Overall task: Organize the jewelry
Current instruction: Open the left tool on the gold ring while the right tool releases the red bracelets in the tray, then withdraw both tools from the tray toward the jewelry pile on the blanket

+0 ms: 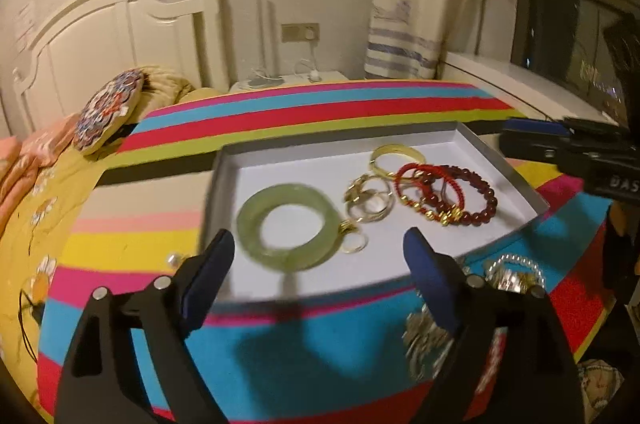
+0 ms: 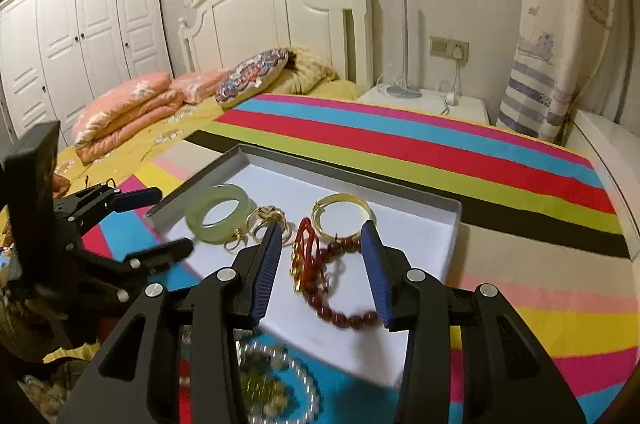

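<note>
The jewelry was split between two places. Most of it already lay in the shallow white tray (image 1: 516, 180): the jade bangle (image 1: 288, 226) toward its left side, a cluster of small gold rings (image 1: 368, 202) just beside it, the gold bangle (image 1: 396, 158) at the back, and the red cord bracelet (image 1: 420, 180) overlapping the dark red bead bracelet (image 1: 476, 196) toward the right. What was left sat outside the tray, on the striped cloth (image 1: 280, 352) at its near right corner: a pearl bracelet (image 1: 516, 270) with some gold pieces tangled beside it, and a lone pearl (image 1: 173, 259) off the tray's near left edge.

My left claw (image 1: 320, 256) hung above the tray's near rim with both blue pads spread wide and nothing between them; the jade bangle lay straight ahead of it, flat, while the pearl bracelet was off to its right, beyond the right finger. My right claw (image 2: 322, 264) was likewise wide and empty, poised over the bead bracelet (image 2: 344, 308) inside the tray, with the pearl bracelet (image 2: 296, 376) directly beneath and behind its fingers, nearer to me than the tips.

I judged the pearls were the next piece to bring in, and that the right claw was the nearer of the two. The move turned on that one fact: the strand lay back toward my wrist, not ahead, so I would need to draw back and tip down before closing across it. The loose heap could easily snag the gold bits alongside.
</note>
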Demonstrator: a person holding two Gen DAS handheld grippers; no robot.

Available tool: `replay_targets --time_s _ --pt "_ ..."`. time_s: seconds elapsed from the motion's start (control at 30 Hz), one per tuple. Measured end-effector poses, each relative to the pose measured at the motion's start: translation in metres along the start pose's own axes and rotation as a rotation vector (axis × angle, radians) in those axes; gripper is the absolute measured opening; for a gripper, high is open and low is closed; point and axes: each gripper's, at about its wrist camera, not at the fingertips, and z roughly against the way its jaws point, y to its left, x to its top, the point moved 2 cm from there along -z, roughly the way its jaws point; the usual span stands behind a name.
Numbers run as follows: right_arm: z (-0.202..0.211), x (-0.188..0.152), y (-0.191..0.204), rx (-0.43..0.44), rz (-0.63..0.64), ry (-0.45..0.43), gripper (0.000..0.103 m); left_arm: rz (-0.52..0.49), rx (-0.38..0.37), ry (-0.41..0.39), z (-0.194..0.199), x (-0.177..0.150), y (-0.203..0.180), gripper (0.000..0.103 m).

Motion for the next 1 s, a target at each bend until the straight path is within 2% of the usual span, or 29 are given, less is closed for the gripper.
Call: replay_targets --time_s 0.13,0.2,0.23,0.47,0.53,0.67,0.87,1.0 --pt "0.009 -0.012 -0.009 -0.013 -0.037 -0.003 0.040 0.087 -0.027 -0.020 0.011 -0.009 0.022 0.087" --pt "0.013 -0.019 -0.016 -0.011 -0.077 -0.005 0.040 0.124 -0.022 -0.039 0.016 -0.009 0.033 0.094" --pt "0.014 -0.023 -0.018 -0.011 -0.093 -0.006 0.040 0.133 -0.020 -0.039 0.016 -0.008 0.035 0.094" --pt "0.012 -0.047 -0.031 0.004 -0.183 0.000 0.040 0.195 -0.065 0.012 0.008 -0.014 0.048 0.094" --pt "0.015 -0.046 -0.030 0.010 -0.169 -0.015 0.042 0.201 -0.068 0.038 0.003 -0.016 0.048 0.094" --pt "0.008 -0.046 -0.017 -0.002 -0.105 0.021 0.042 0.207 -0.074 0.086 -0.005 -0.019 0.047 0.094" --pt "0.002 -0.048 0.000 -0.003 -0.005 0.054 0.042 0.207 -0.072 0.070 -0.003 -0.019 0.047 0.094" --pt "0.001 -0.049 0.011 0.029 0.049 0.071 0.042 0.200 -0.061 0.085 -0.005 -0.019 0.044 0.094"
